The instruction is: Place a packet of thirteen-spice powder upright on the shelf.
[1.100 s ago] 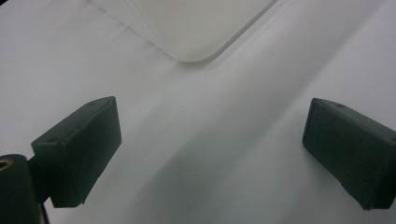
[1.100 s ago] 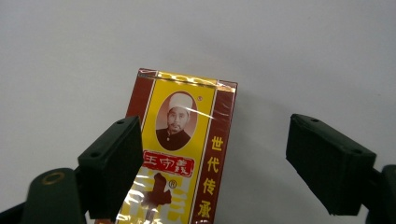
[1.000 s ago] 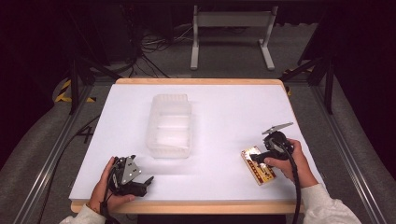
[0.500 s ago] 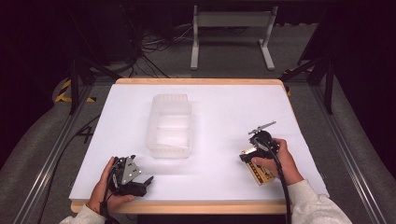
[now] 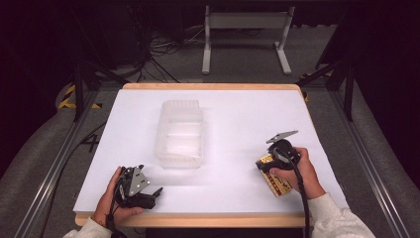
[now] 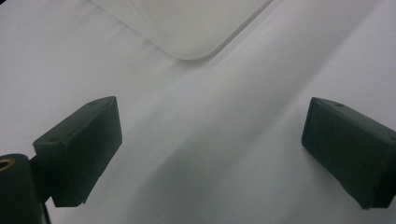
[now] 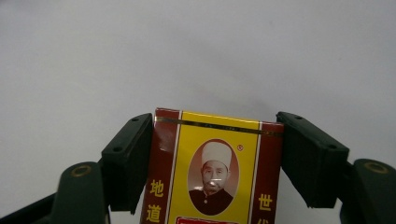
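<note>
Your right gripper has its jaws pressed against the two long sides of the box, a flat red-and-yellow packet. From the high view the box lies flat on the table near the front right edge, its long axis running from near-right to far-left, the far end toward the tub. In the right gripper view that far end points up and away from you, and the printed face looks up. That face carries a yellow panel between dark red side bands, an oval portrait in the middle, and yellow Chinese characters down each band: 地道 on one side, 世 and a cut-off one below it on the other.

Your right hand wraps the gripper from behind, forearm coming in from the bottom right corner.

Your left gripper rests on the table at front left, jaws spread wide with nothing between them, aimed rightward; your left hand grips it low. Its view shows a corner of the tub ahead.
</note>
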